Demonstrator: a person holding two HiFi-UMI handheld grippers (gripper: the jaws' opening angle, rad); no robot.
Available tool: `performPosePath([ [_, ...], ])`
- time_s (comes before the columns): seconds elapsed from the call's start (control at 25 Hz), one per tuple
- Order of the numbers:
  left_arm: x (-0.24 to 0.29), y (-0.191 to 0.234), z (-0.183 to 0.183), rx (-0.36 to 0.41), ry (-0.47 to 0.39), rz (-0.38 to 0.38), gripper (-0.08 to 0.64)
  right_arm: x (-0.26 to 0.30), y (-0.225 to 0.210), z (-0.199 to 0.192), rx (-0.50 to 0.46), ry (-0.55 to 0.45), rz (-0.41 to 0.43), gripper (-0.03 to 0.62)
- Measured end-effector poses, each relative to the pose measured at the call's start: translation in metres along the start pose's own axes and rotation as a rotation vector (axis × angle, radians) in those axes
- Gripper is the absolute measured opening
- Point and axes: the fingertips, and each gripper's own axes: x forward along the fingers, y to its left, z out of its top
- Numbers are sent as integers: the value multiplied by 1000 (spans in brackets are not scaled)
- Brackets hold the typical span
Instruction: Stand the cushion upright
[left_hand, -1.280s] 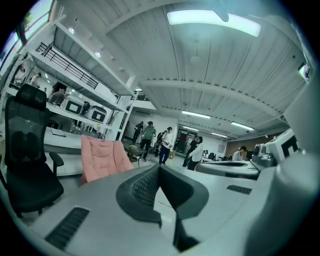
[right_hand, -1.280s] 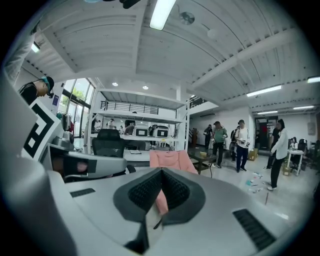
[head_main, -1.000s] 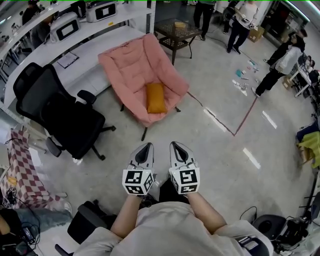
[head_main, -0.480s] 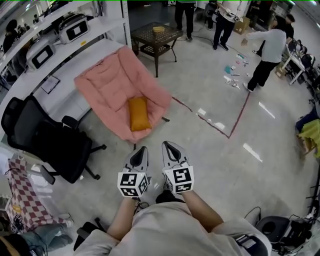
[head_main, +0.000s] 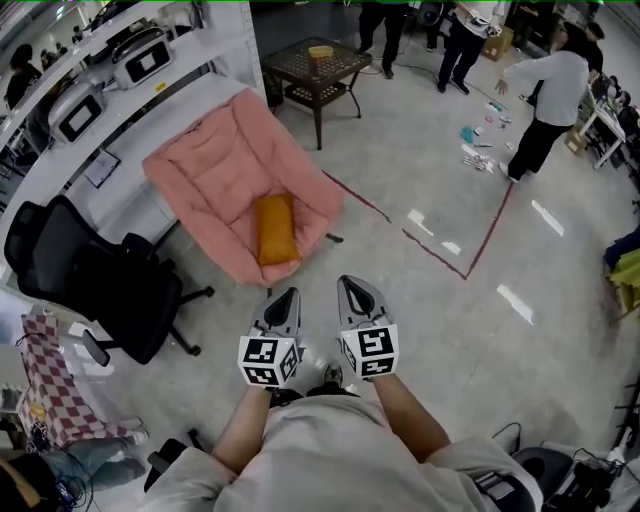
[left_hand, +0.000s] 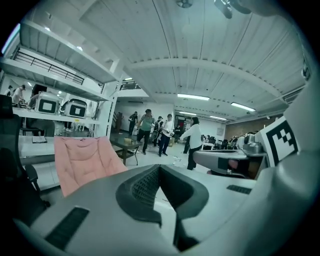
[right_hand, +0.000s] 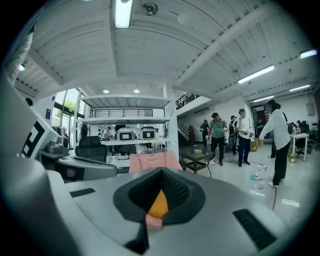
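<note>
Farthest left of the fingers stands a black office chair (head_main: 95, 270), which plays no part here. Next comes the pink chair (head_main: 215, 170), and the orange cushion (head_main: 274, 228) lies flat in the hollow of its seat, its long side running up toward the backrest. It is not upright, so the task has not begun on the cushion itself.

The left gripper (head_main: 289, 296) is held out over the floor (head_main: 430, 320) with its fingers pressed together and nothing between them. The cushion sits ahead of these fingers, a touch to their left and well apart from them. The right gripper (head_main: 348, 283), just beside the left, also has its fingers together and empty. From it the cushion is ahead and further to the left. In the right gripper view the cushion (right_hand: 160, 204) shows only as an orange patch beyond the closed tips, far off and not gripped.

By this reading everything is left to do: close the gap to the pink chair, part the fingers, take the cushion, and tip it up against the backrest.
</note>
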Motion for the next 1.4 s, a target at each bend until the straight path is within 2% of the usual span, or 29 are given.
performPosePath([
  [0.12, 11, -2, -3, 0, 11, 7, 12, 3, -13, -6, 7, 16, 4, 8],
  [0.32, 14, 3, -15, -10, 43, 27, 12, 12, -8, -24, 15, 56, 41, 8],
  [0.76, 56, 29, -34, -36, 101, 5, 12, 49, -12, -49, 0, 139, 54, 8],
  [1.12, 101, 90, -38, -78, 134, 29, 12, 120, -18, -57, -13, 196, 66, 8],
  [1.4, 143, 148, -19, -81, 151, 10, 12, 187, -15, -38, -25, 214, 56, 8],
])
